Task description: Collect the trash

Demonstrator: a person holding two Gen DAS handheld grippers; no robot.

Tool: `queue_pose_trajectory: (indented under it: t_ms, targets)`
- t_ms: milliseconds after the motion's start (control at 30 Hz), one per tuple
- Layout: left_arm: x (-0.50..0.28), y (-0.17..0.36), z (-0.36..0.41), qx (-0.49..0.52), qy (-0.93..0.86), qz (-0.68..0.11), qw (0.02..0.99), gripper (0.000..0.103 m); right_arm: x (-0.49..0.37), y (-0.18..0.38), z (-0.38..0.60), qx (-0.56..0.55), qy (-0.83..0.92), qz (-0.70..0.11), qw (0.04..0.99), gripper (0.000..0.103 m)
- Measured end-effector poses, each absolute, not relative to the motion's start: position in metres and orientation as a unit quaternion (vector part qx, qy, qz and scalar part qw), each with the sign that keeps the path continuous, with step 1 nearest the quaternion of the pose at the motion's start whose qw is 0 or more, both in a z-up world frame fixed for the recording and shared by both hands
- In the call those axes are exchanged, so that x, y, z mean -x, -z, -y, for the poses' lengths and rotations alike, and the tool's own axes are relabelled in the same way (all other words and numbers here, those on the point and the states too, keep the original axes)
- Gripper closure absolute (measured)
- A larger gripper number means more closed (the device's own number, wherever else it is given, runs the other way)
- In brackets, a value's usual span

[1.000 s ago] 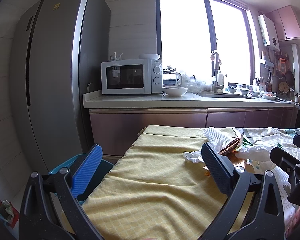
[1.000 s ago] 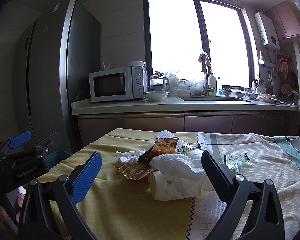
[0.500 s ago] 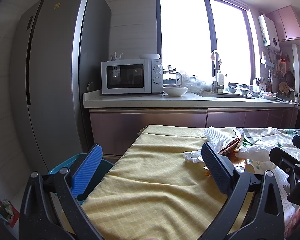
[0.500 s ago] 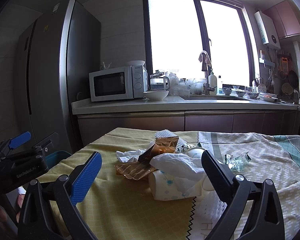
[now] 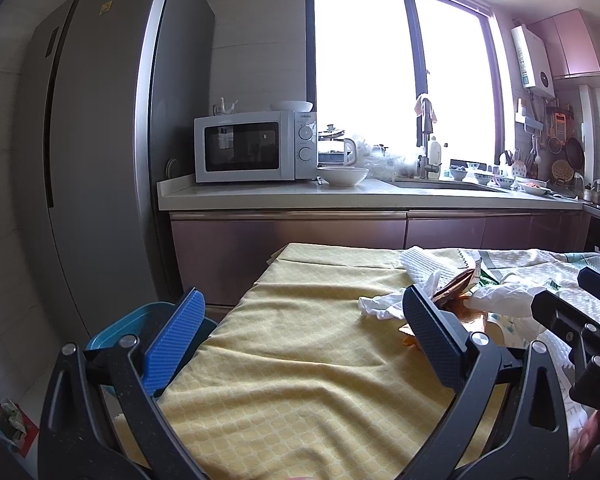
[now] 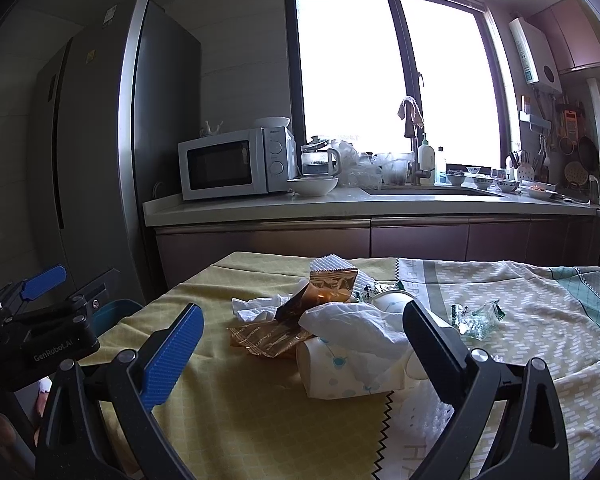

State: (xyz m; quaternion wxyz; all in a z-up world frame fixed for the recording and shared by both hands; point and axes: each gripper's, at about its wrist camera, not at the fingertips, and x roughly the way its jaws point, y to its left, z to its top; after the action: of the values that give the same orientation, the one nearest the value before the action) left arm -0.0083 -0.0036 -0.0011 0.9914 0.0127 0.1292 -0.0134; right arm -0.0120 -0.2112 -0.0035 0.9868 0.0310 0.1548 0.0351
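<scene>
A heap of trash lies on the clothed table (image 6: pixel 260 412): gold foil wrappers (image 6: pixel 268 338), a crumpled white tissue (image 6: pixel 352 326), a small tissue (image 6: pixel 256 307), a tipped paper cup (image 6: pixel 340 374) and a clear green wrapper (image 6: pixel 478 320). My right gripper (image 6: pixel 304 354) is open and empty, just short of the heap. My left gripper (image 5: pixel 304 340) is open and empty over the table's left edge, with the heap (image 5: pixel 452 300) to its right. A blue bin (image 5: pixel 112 338) stands on the floor left of the table.
A tall grey fridge (image 5: pixel 80 160) stands at the left. A counter (image 5: pixel 360 196) with a microwave (image 5: pixel 256 146), a white bowl (image 5: pixel 342 176) and a sink runs along the window behind the table. A red item lies on the floor (image 5: pixel 4 420).
</scene>
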Motion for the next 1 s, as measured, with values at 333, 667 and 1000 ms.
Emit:
queue_pose_trajectory:
  t_ms: [333,667,1000]
  targets:
    - [0.002,0.005,0.011,-0.019,0.023,-0.141,0.99,0.005,0.006,0.006,0.219,-0.041,-0.035,-0.165,0.985,0.007]
    - [-0.01,0.009,0.017,-0.024,0.044,-0.168,0.985,0.005,-0.005,0.006,0.232,-0.044,-0.033,-0.18,0.982,0.007]
    - [-0.05,0.023,0.045,-0.005,0.174,-0.255,0.951,0.012,-0.035,0.017,0.248,-0.038,-0.029,-0.238,0.97,0.015]
